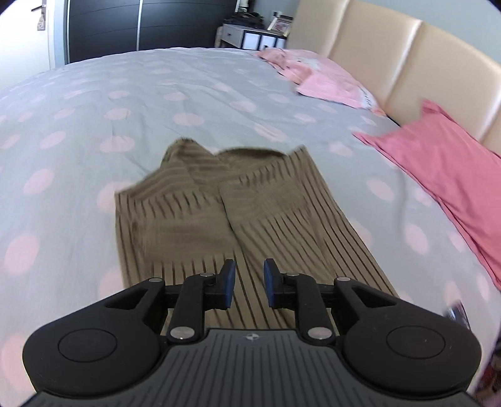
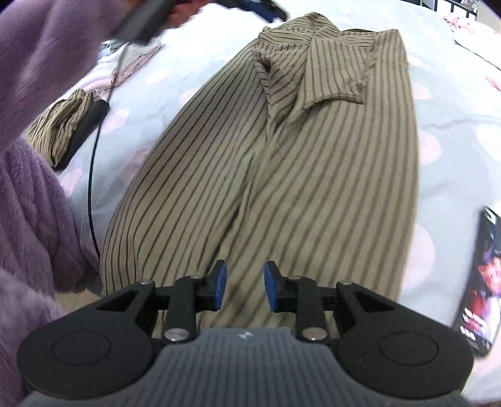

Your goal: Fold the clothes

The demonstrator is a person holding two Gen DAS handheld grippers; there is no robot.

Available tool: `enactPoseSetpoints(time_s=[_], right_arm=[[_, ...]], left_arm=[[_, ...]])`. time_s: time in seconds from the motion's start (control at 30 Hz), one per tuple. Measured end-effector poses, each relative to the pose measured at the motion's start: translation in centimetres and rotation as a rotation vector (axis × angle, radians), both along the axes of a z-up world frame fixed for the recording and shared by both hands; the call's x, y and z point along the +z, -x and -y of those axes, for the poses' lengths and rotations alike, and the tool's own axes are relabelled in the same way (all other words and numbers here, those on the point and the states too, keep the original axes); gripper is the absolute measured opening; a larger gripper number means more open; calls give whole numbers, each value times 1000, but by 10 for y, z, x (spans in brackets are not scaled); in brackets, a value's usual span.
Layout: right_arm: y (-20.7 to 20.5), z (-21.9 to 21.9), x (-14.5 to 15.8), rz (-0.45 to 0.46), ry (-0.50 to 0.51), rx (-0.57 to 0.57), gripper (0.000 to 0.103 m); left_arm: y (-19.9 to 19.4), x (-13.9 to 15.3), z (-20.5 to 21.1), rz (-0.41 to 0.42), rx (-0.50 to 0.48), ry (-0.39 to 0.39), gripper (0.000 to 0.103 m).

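An olive-brown shirt with thin dark stripes point(image 1: 238, 216) lies flat on the bed, its sleeves folded inward across the body. In the right wrist view the shirt point(image 2: 300, 175) stretches away from me with both sleeves crossed near its far end. My left gripper point(image 1: 249, 286) is open and empty, hovering over the near part of the shirt. My right gripper point(image 2: 245, 286) is open and empty, just above the shirt's near hem. The other gripper shows blurred at the top left of the right wrist view point(image 2: 147, 18).
The bed has a grey cover with pink dots point(image 1: 125, 103). Pink pillows point(image 1: 444, 175) lie by the beige headboard point(image 1: 407, 53). A dark phone-like card point(image 2: 479, 281) lies right of the shirt. A black cable point(image 2: 92, 175), a striped cloth bundle point(image 2: 59, 125) and my purple sleeve point(image 2: 28, 219) are at left.
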State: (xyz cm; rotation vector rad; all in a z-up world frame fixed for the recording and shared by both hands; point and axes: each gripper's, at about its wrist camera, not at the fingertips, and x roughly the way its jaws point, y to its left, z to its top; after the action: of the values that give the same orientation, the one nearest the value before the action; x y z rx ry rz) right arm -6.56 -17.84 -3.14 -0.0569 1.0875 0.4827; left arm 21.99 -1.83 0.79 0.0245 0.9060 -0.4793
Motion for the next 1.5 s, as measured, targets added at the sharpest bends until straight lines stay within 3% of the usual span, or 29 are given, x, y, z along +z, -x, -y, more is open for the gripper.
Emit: enactPoseSetpoints(time_s=[0.3, 0.43, 0.47, 0.5, 0.57, 0.73, 0.9, 1.03, 1.07, 1.1, 1.17, 1.27, 1.33, 1.43, 1.5], right_arm=[[47, -12, -10, -3, -7, 54, 31], [48, -28, -27, 0, 33, 76, 33], [48, -30, -32, 0, 51, 84, 27], [48, -32, -36, 0, 69, 93, 1], [48, -34, -41, -1, 85, 106, 2], [51, -38, -43, -28, 86, 153, 2], [47, -31, -45, -140, 83, 167, 11], [37, -13, -30, -138, 119, 159, 11], [32, -7, -26, -135, 134, 165, 14], [28, -1, -22, -132, 149, 171, 26], [19, 13, -20, -139, 213, 192, 37], [4, 47, -27, -201, 243, 126, 38], [-6, 68, -35, -269, 181, 29, 38], [-11, 80, -54, -343, 121, -3, 38], [-12, 80, -66, -364, 134, -14, 38]], left_arm=[[106, -8, -27, -91, -18, 3, 21], [144, -13, -41, -112, -7, 2, 28], [154, -15, -45, -113, -1, 1, 31], [163, -16, -49, -116, 6, -1, 32], [180, -21, -58, -135, 15, -6, 37], [220, -41, -70, -233, -29, -33, 38], [256, -61, -65, -278, -129, -93, 40], [277, -77, -54, -253, -208, -155, 39], [281, -80, -52, -249, -217, -164, 39], [284, -83, -50, -243, -223, -172, 39], [291, -88, -47, -245, -236, -183, 39], [300, -91, -48, -304, -258, -181, 39], [302, -94, -52, -357, -250, -177, 38], [300, -104, -57, -404, -213, -185, 38], [299, -107, -58, -406, -202, -190, 39]])
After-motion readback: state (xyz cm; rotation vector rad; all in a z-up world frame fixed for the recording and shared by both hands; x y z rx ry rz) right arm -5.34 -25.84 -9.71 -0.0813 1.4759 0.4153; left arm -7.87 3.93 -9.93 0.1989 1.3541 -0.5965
